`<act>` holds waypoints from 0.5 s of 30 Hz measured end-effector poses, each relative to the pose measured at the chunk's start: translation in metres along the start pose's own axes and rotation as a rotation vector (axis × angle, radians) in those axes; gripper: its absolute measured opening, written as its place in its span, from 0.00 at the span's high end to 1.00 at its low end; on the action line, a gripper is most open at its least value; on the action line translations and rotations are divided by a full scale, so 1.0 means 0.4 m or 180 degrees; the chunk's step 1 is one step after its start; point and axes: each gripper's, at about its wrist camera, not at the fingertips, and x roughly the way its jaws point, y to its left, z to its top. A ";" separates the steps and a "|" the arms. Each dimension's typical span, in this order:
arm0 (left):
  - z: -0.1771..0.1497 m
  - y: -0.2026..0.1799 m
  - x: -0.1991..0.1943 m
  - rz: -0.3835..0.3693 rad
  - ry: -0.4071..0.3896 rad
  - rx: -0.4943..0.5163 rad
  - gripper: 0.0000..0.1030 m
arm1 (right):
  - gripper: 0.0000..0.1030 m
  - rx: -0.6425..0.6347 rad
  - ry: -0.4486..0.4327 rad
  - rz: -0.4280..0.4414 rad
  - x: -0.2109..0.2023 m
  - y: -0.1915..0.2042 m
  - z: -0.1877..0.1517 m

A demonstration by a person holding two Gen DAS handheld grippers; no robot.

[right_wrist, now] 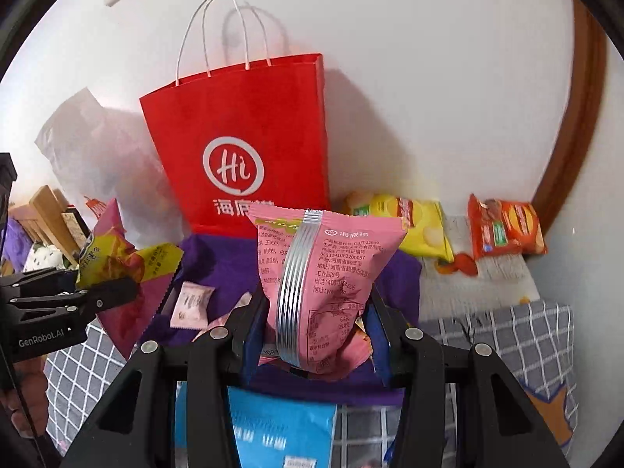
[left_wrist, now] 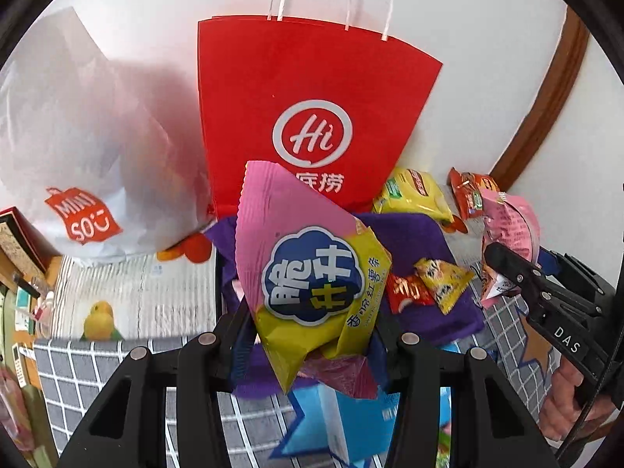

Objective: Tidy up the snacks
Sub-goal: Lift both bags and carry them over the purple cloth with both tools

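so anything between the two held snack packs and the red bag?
Nothing visible. The pink-and-yellow pack in the left gripper and the pink pack in the right gripper both face the upright red bag; only purple cloth lies below.

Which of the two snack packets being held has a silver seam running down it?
The plain pink packet in the right gripper; the left gripper's pink-and-yellow packet shows a blue cloud logo instead.

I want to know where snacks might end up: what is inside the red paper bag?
Its inside cannot be seen. The red paper bag stands upright against the wall, showing only its front face and white handles; both views look at it from the front, below its rim.
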 end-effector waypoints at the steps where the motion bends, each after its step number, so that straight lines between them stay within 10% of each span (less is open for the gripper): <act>1: 0.003 0.004 0.012 0.0021 -0.0001 -0.0019 0.55 | 0.56 -0.0019 -0.0006 0.0000 0.010 0.001 0.009; 15: -0.009 0.089 0.157 0.0065 0.0257 -0.0192 0.55 | 0.56 -0.0072 0.0397 0.0074 0.210 -0.046 -0.034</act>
